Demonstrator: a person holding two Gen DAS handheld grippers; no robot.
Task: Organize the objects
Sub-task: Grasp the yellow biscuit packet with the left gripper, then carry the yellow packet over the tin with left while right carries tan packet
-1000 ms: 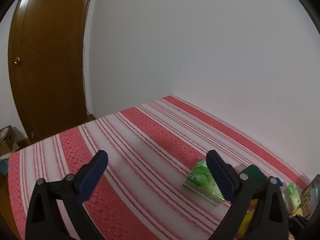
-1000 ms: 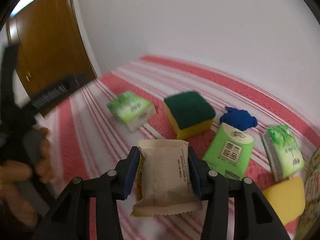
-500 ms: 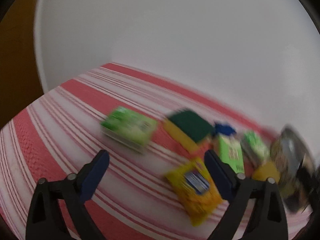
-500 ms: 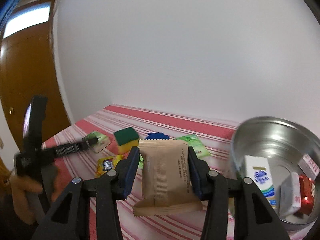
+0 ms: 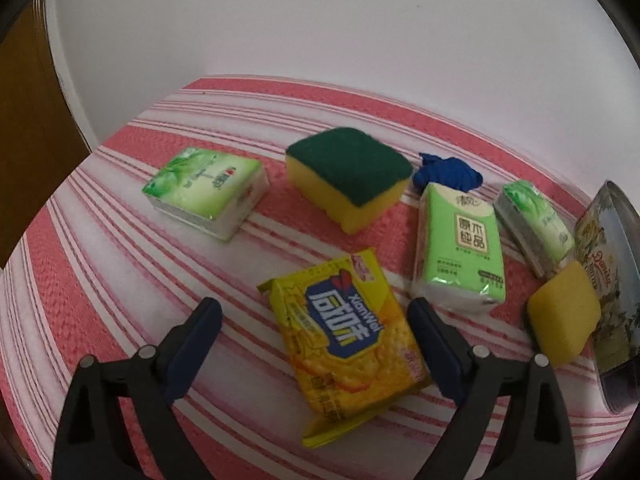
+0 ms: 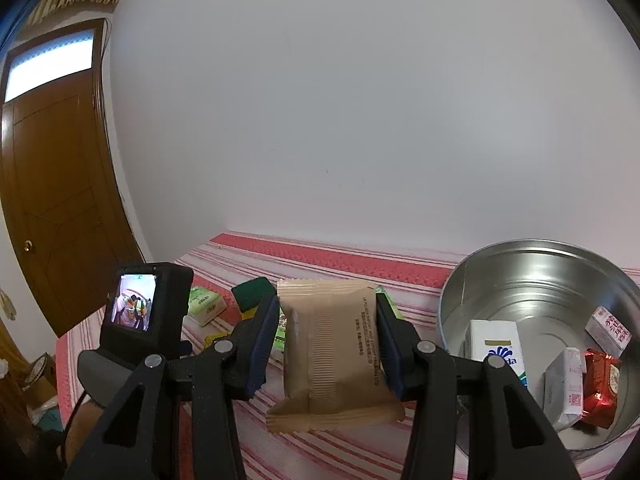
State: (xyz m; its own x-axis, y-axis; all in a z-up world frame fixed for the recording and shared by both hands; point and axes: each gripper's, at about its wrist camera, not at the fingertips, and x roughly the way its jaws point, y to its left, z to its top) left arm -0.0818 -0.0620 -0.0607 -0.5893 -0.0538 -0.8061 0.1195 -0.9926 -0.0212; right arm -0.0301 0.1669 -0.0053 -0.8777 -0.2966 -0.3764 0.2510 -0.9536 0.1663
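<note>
left wrist view: the left gripper (image 5: 314,322), fingers spread, hangs over a yellow packet (image 5: 350,344) lying on the striped desk (image 5: 100,240), with tissue packs (image 5: 208,192) and a sponge (image 5: 348,174) beyond. right wrist view: the right gripper (image 6: 328,344) pinches a tan packet (image 6: 332,352) in the air just left of a metal tin (image 6: 532,280) holding small boxes.
</note>
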